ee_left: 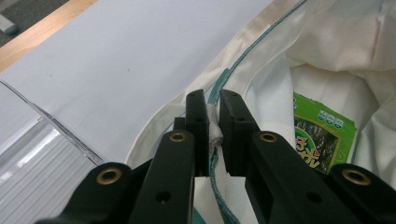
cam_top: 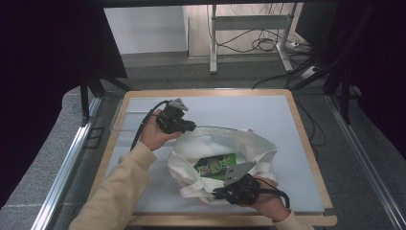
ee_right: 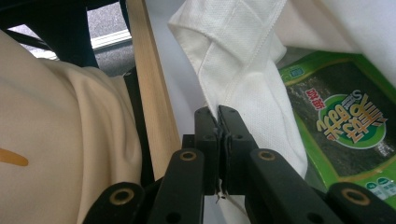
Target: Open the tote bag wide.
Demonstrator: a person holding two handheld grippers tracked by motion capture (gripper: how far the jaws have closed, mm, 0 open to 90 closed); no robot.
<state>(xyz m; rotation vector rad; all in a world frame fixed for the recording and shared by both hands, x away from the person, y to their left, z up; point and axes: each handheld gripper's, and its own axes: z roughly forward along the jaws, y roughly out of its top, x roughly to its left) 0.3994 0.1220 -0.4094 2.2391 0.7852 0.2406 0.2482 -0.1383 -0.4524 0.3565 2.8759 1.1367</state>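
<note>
left gripper (ee_left: 213, 126): clamped on rim of white cloth bag (cam_top: 261, 146) | right gripper (ee_right: 218, 122): pinching opposite rim | bag lies mid-table, mouth held apart so green seaweed packet (cam_top: 216, 166) sits inside, reachable

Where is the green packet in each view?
High view: green packet centre, inside the open white bag.
Left gripper view: right edge, past the tool's jaws.
Right gripper view: right side, under the bag's cloth.
Shared landmark: the bag's rim.
</note>
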